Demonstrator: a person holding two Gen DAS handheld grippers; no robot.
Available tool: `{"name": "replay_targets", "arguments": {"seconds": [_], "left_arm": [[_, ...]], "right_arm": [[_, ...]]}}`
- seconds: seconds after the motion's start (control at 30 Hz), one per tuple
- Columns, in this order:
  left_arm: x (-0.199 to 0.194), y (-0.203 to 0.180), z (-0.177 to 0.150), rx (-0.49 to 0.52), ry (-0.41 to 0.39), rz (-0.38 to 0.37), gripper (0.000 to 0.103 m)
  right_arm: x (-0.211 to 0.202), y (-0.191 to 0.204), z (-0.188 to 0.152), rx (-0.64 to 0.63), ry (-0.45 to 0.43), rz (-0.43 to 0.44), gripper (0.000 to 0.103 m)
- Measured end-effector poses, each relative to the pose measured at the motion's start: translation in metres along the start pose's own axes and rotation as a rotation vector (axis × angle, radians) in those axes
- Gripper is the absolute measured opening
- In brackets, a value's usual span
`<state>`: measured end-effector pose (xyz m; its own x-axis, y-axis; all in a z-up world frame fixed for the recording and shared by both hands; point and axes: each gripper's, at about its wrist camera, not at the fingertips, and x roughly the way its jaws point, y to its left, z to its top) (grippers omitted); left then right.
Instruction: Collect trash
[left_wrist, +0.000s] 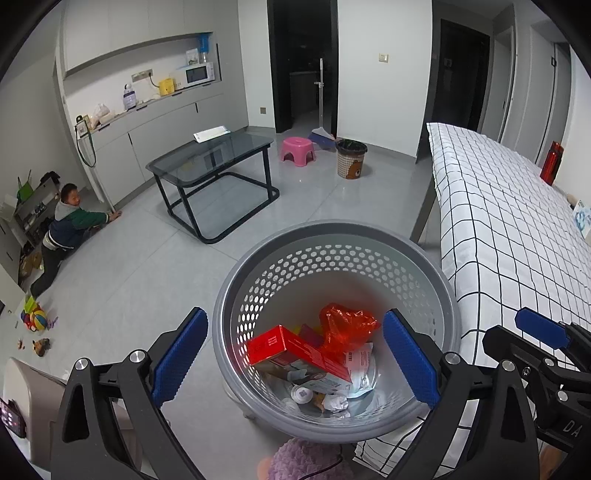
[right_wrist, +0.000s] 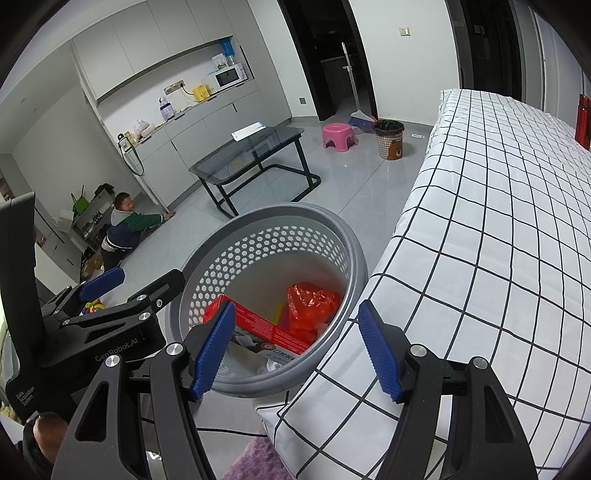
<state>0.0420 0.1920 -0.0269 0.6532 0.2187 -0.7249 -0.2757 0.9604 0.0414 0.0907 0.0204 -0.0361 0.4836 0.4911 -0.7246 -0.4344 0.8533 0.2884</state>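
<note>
While both grippers hang angled down over the floor next to the bed (right_wrist: 498, 206), the grey perforated basket (left_wrist: 332, 236) sits right below them, pushed up against the checked bedspread. The left gripper (left_wrist: 295, 358) has its blue pads spread about as wide as they go, nothing between them, just the basket's mouth showing through the gap. Inside the basket you can see a red box (left_wrist: 288, 350) lying tilted, a crumpled red plastic bag (left_wrist: 347, 325) behind it, some white wrappers and a balled-up bit of paper (left_wrist: 336, 402) at the bottom.

The right gripper (right_wrist: 295, 347) is partly open and not holding anything either; its left pad is over the basket rim and its right pad is over the edge of the bedspread.

Further back there's a glass coffee table (left_wrist: 210, 155), a pink stool (left_wrist: 297, 146), a small patterned bin (left_wrist: 351, 158) and a broom (left_wrist: 321, 110) leaning by the dark doorway. A person in a green and navy jacket (left_wrist: 70, 225) is down on the floor by the cabinets
</note>
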Motion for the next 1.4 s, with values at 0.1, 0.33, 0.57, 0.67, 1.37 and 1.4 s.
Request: {"name": "replay_targets", "arguments": {"seconds": [0.1, 0.33, 0.57, 0.67, 1.37, 1.4], "left_arm": [[0.000, -0.002, 0.000, 0.011, -0.001, 0.004, 0.094], [0.002, -0.010, 0.000, 0.043, 0.010, -0.018, 0.094], [0.004, -0.034, -0.002, 0.098, 0.022, -0.075, 0.094], [0.005, -0.048, -0.002, 0.121, 0.026, -0.110, 0.094], [0.006, -0.086, 0.004, 0.169, 0.021, -0.168, 0.094], [0.006, -0.086, 0.003, 0.170, 0.021, -0.169, 0.094]], "right_arm": [[-0.003, -0.002, 0.001, 0.003, -0.003, -0.003, 0.066], [-0.009, -0.004, 0.001, 0.005, -0.007, -0.014, 0.066], [-0.024, -0.017, -0.006, 0.019, -0.022, -0.072, 0.066], [-0.030, -0.027, -0.010, 0.037, -0.025, -0.096, 0.066], [-0.049, -0.046, -0.023, 0.077, -0.041, -0.135, 0.066], [-0.049, -0.047, -0.024, 0.078, -0.041, -0.136, 0.066]]}}
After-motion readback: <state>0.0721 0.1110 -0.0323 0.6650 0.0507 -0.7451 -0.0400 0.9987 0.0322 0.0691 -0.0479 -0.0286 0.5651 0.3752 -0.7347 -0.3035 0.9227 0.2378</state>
